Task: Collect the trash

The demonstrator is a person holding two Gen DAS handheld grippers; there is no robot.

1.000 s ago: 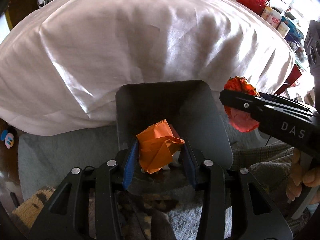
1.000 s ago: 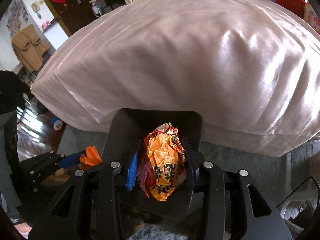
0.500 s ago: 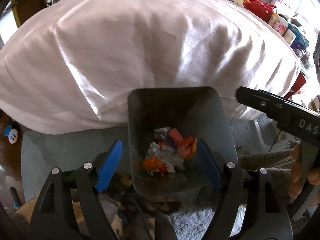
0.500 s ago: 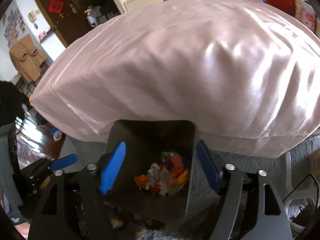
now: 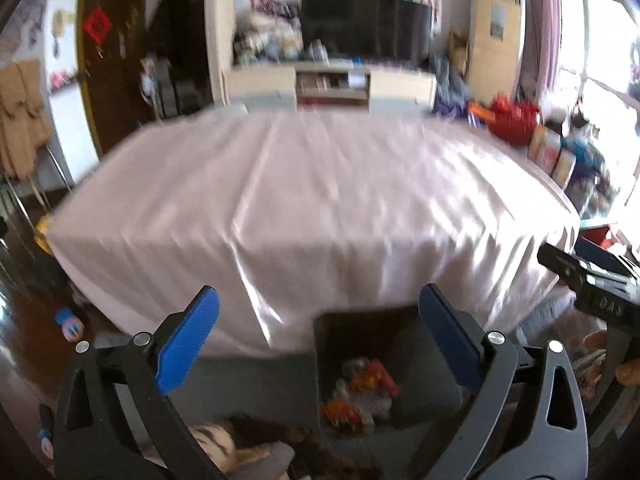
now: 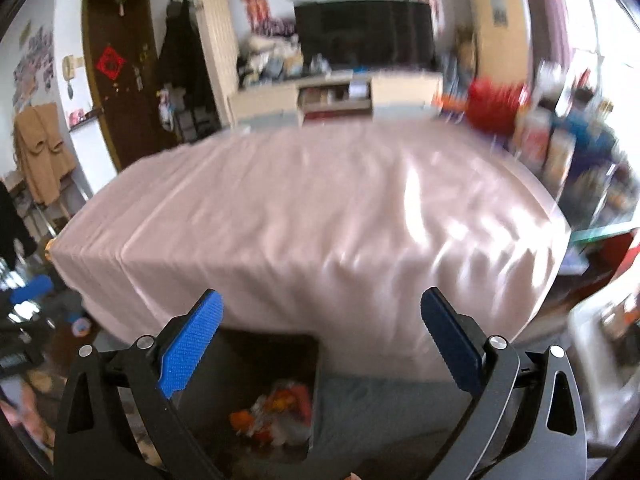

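Observation:
A dark grey bin (image 5: pixel 420 332) stands on the floor against the table's near side and holds crumpled orange, red and white wrappers (image 5: pixel 362 390). It also shows in the right wrist view (image 6: pixel 248 356), with the wrappers (image 6: pixel 276 412) at its bottom. My left gripper (image 5: pixel 318 344) is open and empty, raised above and behind the bin. My right gripper (image 6: pixel 320 346) is open and empty too, above the bin's right side. The right gripper's black body (image 5: pixel 592 284) shows at the right edge of the left wrist view. Both views are blurred.
A table under a shiny pinkish-white cloth (image 5: pixel 312 208) fills the middle. A TV stand (image 5: pixel 332 84) with a dark screen is behind it. Red items and bottles (image 5: pixel 516 120) crowd the table's right side. A grey rug (image 6: pixel 380 412) lies under the bin.
Both grippers opened and dropped their wrappers into the bin: orange paper from the left, an orange printed wrapper from the right. Both then lifted and tilted up, bringing the room behind the table into view.

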